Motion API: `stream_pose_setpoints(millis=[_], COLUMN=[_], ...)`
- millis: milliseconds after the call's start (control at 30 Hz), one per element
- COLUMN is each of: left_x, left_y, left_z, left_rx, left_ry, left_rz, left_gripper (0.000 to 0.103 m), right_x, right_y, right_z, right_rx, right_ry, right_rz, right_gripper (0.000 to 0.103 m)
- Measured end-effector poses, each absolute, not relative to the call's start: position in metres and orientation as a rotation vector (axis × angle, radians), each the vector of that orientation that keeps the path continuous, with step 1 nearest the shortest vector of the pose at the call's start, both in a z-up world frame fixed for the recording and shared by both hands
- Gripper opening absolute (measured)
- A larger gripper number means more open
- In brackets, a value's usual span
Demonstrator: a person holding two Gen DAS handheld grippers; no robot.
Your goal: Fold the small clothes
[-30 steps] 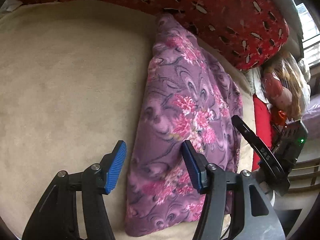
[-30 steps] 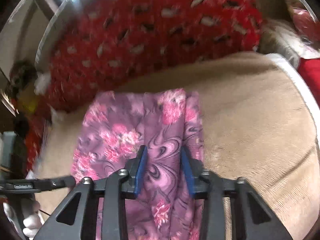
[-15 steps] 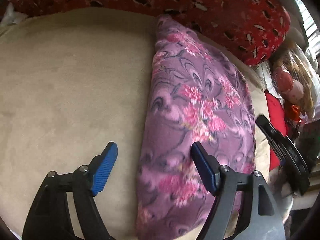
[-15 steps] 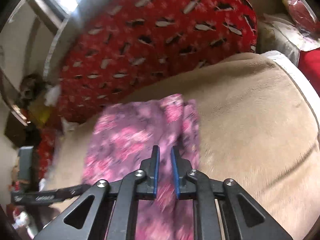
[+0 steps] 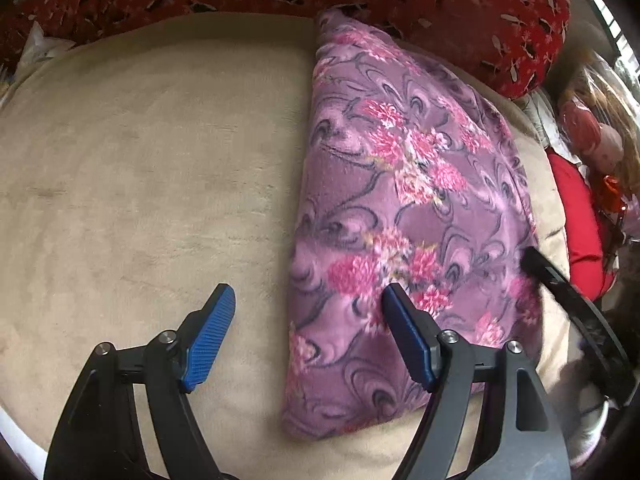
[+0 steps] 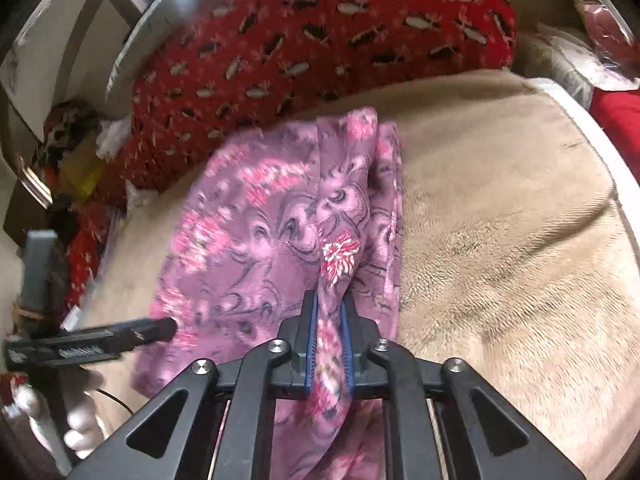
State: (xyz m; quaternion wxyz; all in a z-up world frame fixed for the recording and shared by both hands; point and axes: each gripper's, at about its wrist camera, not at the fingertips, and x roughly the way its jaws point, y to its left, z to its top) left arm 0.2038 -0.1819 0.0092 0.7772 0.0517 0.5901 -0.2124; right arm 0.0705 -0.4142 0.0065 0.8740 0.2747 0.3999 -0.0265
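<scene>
Our left tongs (image 5: 308,320) stand spread wide with nothing between the pads; they widened within the last second. One blue pad hangs over the bare beige bed (image 5: 140,168), the other over the garment's (image 5: 400,208) near part, and the garment's left edge runs up between them. Whether either pad touches anything we cannot tell.

The purple flowered garment lies folded on the bed, a long piece with its far end against the red patterned cushion (image 5: 460,4) at the back.

Our right tongs (image 6: 329,312) are nearly pressed together, pinching a raised ridge of the garment (image 6: 260,240); the jaws have just closed a little further on it. The fleece bunches up between the blue pads and rises in a crease toward the far end. In the right view our left tongs (image 6: 164,326) show as a black finger at the garment's left edge, with a hand (image 6: 80,412) blurred below them.
</scene>
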Motion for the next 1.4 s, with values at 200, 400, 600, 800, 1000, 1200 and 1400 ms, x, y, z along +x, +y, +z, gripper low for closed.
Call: stream_pose_setpoints(millis=[200, 400, 600, 800, 1000, 1200, 1400], left_x=[0.193, 0.183, 0.186, 0.216, 0.243, 0.27, 0.309], left_y=[-0.168, -0.156, -0.15, -0.148, -0.172, -0.164, -0.2], left_z=[0.008, -0.006, -0.006, 0.035, 0.012, 0.003, 0.036], left_rx=[0.081, 0.059, 0.03, -0.149, -0.056, -0.196, -0.134], left_ry=[1.311, 1.385, 1.431, 1.377, 1.369, 1.462, 1.338], left_rz=[-0.463, -0.454, -0.486, -0.544, -0.456, -0.561, -0.542], left_gripper=[0.077, 0.077, 0.077, 0.077, 0.077, 0.078, 0.078], right_x=[0.034, 0.016, 0.032, 0.053, 0.101, 0.12, 0.166], right_y=[-0.408, -0.401, -0.403, -0.412, -0.404, -0.412, -0.434], right_z=[0.005, 0.018, -0.019, 0.045, 0.025, 0.006, 0.048], right_rx=[0.605, 0.56, 0.566, 0.558, 0.486, 0.481, 0.462], right_ry=[0.871, 0.801, 0.962, 0.743, 0.766, 0.891, 0.755], right_rz=[-0.082, -0.037, -0.085, -0.096, -0.117, -0.105, -0.149], right_gripper=[0.039, 0.008, 0.012, 0.021, 0.021, 0.023, 0.025])
